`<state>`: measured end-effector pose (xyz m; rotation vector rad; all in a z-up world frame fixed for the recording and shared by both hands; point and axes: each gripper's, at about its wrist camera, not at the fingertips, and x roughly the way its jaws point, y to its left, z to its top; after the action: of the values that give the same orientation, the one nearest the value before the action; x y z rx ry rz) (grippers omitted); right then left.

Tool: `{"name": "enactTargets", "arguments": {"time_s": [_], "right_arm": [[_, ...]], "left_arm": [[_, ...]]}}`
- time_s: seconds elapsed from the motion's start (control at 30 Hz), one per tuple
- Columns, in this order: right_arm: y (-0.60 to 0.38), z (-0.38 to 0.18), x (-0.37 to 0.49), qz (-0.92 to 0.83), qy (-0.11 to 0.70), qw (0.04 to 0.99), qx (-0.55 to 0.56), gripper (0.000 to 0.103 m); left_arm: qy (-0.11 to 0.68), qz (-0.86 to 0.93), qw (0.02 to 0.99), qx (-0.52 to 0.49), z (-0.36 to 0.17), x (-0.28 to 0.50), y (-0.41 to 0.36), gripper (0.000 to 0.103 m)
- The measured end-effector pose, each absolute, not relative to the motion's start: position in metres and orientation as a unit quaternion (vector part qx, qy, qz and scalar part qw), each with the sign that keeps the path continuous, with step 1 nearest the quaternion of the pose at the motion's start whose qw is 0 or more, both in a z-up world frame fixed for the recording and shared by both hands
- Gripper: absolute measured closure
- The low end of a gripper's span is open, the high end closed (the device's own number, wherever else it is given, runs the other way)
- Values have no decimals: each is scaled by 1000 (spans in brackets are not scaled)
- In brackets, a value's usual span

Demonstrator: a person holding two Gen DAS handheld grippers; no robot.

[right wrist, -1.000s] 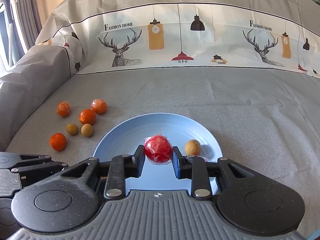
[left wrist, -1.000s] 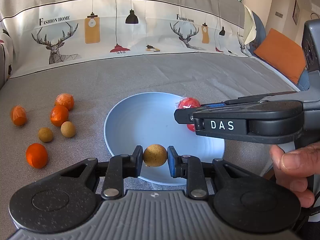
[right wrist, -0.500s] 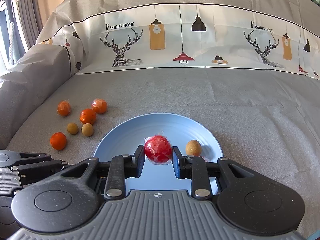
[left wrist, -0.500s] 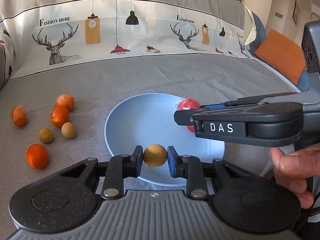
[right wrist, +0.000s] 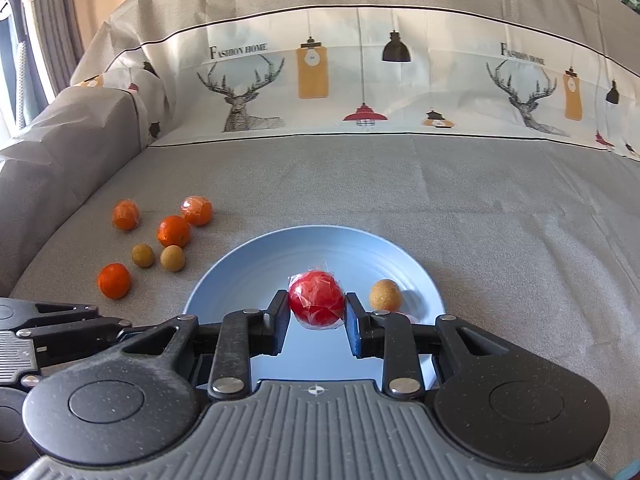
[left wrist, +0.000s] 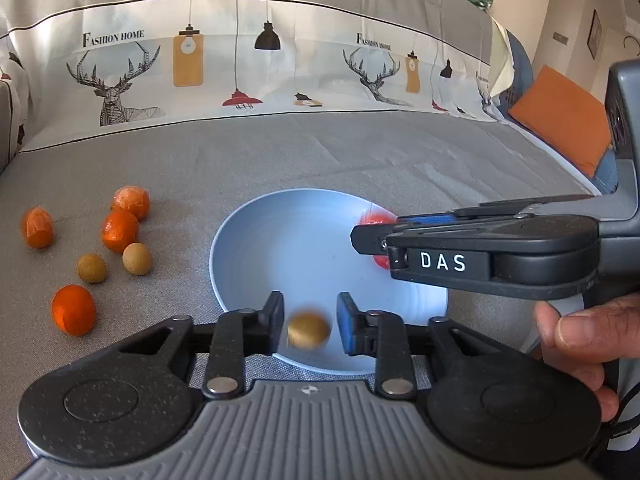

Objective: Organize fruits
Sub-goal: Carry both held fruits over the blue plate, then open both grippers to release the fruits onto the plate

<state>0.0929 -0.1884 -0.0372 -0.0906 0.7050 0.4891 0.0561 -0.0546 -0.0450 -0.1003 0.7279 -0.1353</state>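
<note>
A light blue plate (left wrist: 304, 232) lies on the grey cloth; it also shows in the right wrist view (right wrist: 248, 276). My left gripper (left wrist: 309, 322) is open over the plate's near rim, and a tan round fruit (left wrist: 309, 330) drops blurred between its fingers. My right gripper (right wrist: 317, 312) is shut on a red plastic-wrapped fruit (right wrist: 317, 299) above the plate; the fruit peeks out behind that gripper in the left wrist view (left wrist: 374, 220). Another tan fruit (right wrist: 385, 295) rests on the plate's right side.
Left of the plate lie several orange fruits (left wrist: 119, 231) (right wrist: 173, 231) and two tan ones (left wrist: 137, 258) (right wrist: 173, 258). A printed cloth backdrop (left wrist: 240, 56) rises behind. An orange cushion (left wrist: 560, 118) sits at far right. A hand (left wrist: 580, 344) holds the right gripper.
My left gripper's fingers have spread apart and let go of the tan fruit, which now falls toward the plate. The right gripper still holds the red fruit in place.
</note>
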Motion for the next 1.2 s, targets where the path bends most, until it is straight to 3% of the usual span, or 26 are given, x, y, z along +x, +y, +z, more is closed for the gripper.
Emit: {"name": "enactTargets", "arguments": {"time_s": [0.07,0.1,0.3,0.43,0.67,0.7,0.83,0.87,1.03,1.1,1.2], "right_arm": [[-190,-37,94,229,341,911,-40,54],[-192,-37,94,227,340,912,-38,53],[-193,-37,96,224,340,913,-37,50],[-193,-36,96,221,338,914,-36,50],[-193,-34,95,217,331,918,-28,50],[-192,-34,95,217,329,919,-27,50],[-189,-31,92,225,322,919,-26,50],[-188,-30,92,228,319,919,-27,50],[-184,-28,89,236,310,921,-29,52],[-184,-26,88,240,306,921,-28,61],[-183,-25,89,250,302,920,-26,69]], "left_arm": [[355,-62,931,-53,-45,56,-54,67],[355,-60,931,-54,-45,57,-53,67],[354,-48,932,-57,-45,57,-51,63],[346,-38,935,-68,-42,55,-45,49],[303,7,949,-92,-24,44,-26,49],[292,12,951,-100,-18,40,-21,50],[275,14,954,-116,9,35,5,83],[275,17,955,-109,17,35,11,85],[254,27,966,-29,38,34,42,85],[268,41,962,-20,24,34,59,85],[299,77,940,-144,13,38,103,85]]}}
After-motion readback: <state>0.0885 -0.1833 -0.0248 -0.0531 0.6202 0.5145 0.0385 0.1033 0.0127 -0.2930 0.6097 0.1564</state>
